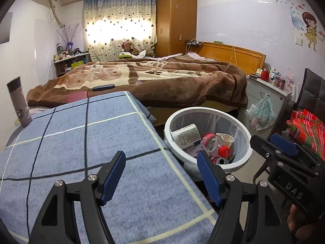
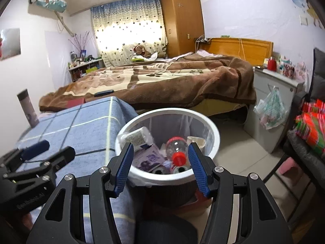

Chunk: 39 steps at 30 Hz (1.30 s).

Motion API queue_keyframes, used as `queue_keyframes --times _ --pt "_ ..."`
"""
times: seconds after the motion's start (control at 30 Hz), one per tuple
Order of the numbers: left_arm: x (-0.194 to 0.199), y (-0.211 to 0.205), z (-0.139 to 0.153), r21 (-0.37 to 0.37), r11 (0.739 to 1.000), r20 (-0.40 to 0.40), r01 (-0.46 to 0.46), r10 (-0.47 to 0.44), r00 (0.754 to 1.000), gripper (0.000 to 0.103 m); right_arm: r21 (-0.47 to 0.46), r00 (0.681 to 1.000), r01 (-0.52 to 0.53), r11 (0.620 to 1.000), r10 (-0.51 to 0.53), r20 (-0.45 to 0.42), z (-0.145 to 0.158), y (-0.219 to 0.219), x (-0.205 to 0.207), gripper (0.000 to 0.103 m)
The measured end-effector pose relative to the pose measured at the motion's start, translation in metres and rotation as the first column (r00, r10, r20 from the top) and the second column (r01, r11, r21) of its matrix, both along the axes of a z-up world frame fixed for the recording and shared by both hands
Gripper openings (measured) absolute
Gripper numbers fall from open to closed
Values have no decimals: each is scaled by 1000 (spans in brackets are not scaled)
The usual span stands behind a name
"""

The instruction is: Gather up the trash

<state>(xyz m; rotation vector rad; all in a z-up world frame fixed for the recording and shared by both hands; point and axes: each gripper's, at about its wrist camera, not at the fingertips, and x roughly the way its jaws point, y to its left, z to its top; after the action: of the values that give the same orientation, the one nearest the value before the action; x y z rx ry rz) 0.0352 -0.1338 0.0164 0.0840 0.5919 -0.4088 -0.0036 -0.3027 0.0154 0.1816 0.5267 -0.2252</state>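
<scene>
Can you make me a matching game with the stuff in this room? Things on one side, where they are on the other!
Things:
1. plastic bottle
2. teddy bear
3. tall tumbler
4. plastic bag

Places:
A. on the blue checked cloth
B. hanging on the grey cabinet
C. inside the white bin
D. by the curtain

Pairs: 1-C, 2-D, 3-A, 4-B

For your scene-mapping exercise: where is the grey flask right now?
In both views the grey flask stands upright at the left, on the far corner of the blue checked cloth, before the bed.
</scene>
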Motion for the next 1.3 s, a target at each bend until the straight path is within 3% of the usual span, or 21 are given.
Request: queue_keyframes --times 0.3,1.3 --pt "-11 8 4 6 999 47 -36 36 998 74 -17 1000 -5 1000 5 24 -3 9 -5 57" --pt "-15 9 5 9 999 43 -45 44 998 74 -26 999 2 1000 -1 40 0 17 -12 57"
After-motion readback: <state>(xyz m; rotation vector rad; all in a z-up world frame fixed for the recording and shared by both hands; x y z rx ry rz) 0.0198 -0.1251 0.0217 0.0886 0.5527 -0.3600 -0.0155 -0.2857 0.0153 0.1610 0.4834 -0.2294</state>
